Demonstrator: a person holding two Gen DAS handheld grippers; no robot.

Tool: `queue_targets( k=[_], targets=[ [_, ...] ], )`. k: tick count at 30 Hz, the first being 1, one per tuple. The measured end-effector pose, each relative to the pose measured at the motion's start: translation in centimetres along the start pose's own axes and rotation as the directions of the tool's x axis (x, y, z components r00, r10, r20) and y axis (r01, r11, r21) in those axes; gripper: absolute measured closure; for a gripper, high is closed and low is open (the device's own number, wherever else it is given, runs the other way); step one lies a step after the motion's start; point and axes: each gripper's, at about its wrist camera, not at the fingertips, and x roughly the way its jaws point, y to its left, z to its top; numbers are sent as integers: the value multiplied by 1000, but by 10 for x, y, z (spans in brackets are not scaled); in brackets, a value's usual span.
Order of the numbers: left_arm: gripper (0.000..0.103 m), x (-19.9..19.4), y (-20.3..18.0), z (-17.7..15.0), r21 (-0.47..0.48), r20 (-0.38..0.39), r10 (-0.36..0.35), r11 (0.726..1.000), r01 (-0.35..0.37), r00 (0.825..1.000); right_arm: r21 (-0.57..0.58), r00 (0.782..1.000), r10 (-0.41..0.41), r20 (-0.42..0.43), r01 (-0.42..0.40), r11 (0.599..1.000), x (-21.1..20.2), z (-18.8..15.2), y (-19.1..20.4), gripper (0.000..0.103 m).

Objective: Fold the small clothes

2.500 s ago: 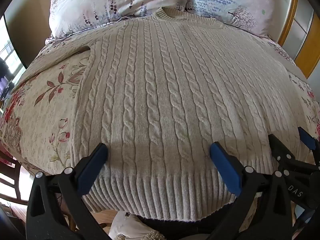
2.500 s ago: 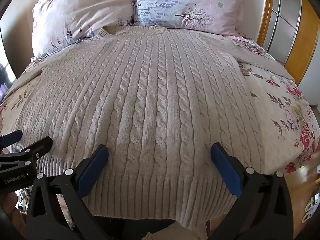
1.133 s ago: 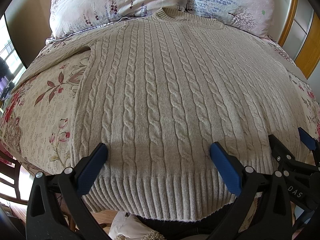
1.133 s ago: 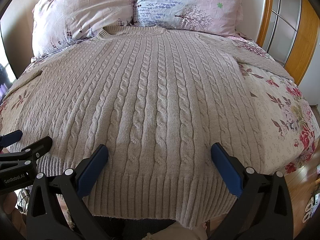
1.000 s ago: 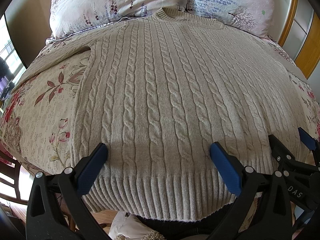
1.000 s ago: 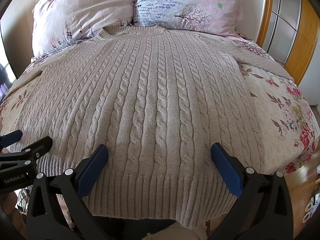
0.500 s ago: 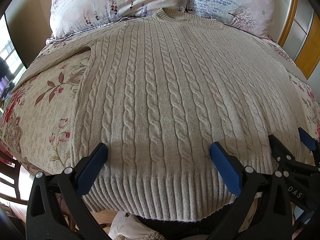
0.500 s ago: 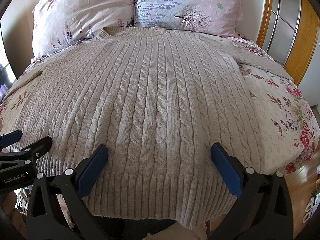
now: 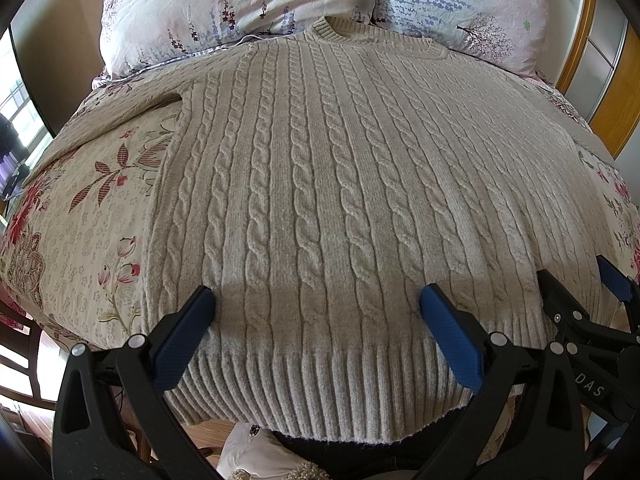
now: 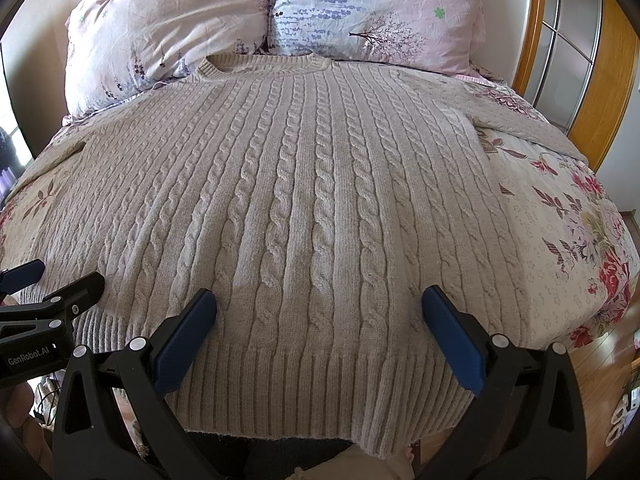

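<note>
Floral bedspread (image 9: 92, 216) bears a flat beige cable-knit sweater (image 9: 320, 184); left tool (image 9: 316, 320) and right tool (image 10: 320, 320) spread wide.

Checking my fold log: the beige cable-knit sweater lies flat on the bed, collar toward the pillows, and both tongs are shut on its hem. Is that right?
Not quite. Both tongs are open, not shut on the hem: the left tongs and right tongs each hover spread wide above the ribbed hem, as both wrist views show. The sweater does lie flat on the bed, collar toward the pillows.
</note>
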Motion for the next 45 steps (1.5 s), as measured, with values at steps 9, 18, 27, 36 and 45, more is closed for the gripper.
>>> queue_targets(
  k=[9,18,27,36,45],
  targets=[
    [2,0,0,0,0,0,0,1000,0,1000,-1,1000,0,3,0,1000,1,0,1,1],
    [2,0,0,0,0,0,0,1000,0,1000,-7,1000,3,2,-3,1000,-1,-1,0,1],
    [2,0,0,0,1,0,0,1000,0,1000,-13,1000,4,-2,-4,1000,0,1,1,1],
    [2,2,3,5,21,-29,-7,1000,7,1000,-81,996,83,18,-81,993,4,4,-5,1],
    [2,8,1,20,68,-4,-11,998,11,1000,271,975,200,92,-218,937,15,60,-106,1]
  ],
)
